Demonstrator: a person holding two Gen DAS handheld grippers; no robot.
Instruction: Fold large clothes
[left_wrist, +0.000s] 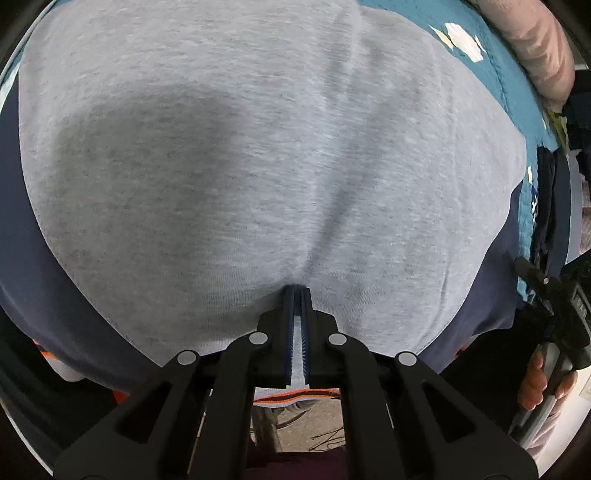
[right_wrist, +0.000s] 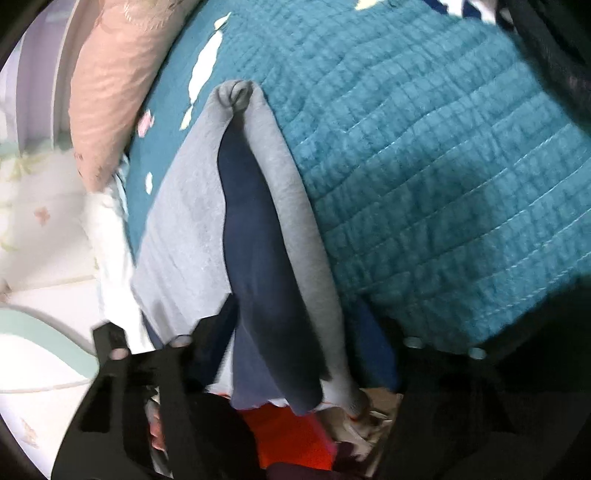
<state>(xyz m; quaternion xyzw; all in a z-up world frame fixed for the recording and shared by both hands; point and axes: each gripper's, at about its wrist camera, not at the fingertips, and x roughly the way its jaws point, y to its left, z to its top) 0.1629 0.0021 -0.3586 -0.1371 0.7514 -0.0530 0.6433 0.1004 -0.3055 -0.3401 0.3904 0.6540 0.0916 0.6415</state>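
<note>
Grey sweatshirt (left_wrist: 258, 155) (navy sleeves), creased

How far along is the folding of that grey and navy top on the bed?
Midway, by the look of it. The grey and navy top lies spread over the teal quilt, and part seems doubled over in the right view. In hand: the left gripper is clamped on its grey edge. The right gripper's fingertips are hidden by cloth. Left: no compact stack shows yet, so further folds remain.

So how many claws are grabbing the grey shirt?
2. The left claw pinches the grey shirt at its near hem. The right claw holds a bunched fold of it above the teal quilt, though its tips are hidden by cloth.
</note>
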